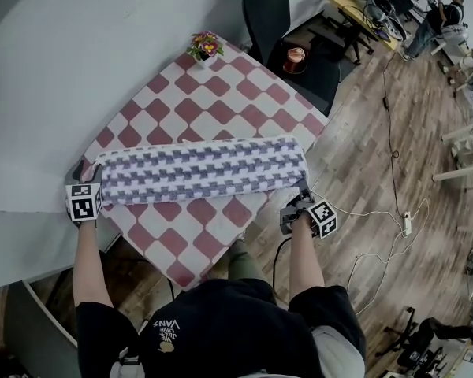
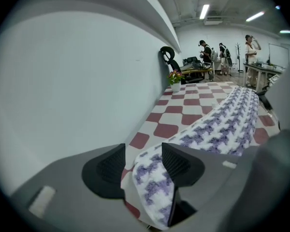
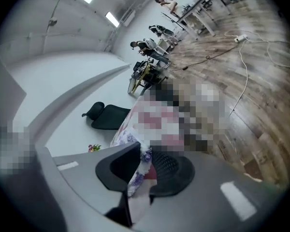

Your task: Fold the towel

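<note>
towel point(image 3: 136, 177) partly obscured, distant people point(image 2: 206, 51) tiny

The bench point(image 1: 221, 93) is a square-topped unit set corner-on, backed on its left side by a white wall. Its top is covered by a red-and-white checkered cloth point(image 1: 256, 110), which hangs over the near edges. Two items lie on this cloth. The towel point(image 1: 201, 172), purple-and-white patterned, is folded into one long band that spans the near half of the bench from the left corner to the right edge. A small flower pot point(image 1: 206, 47) stands upright at the far corner, well apart from the towel. The bench stands on a wooden floor point(image 1: 363, 164).
</note>
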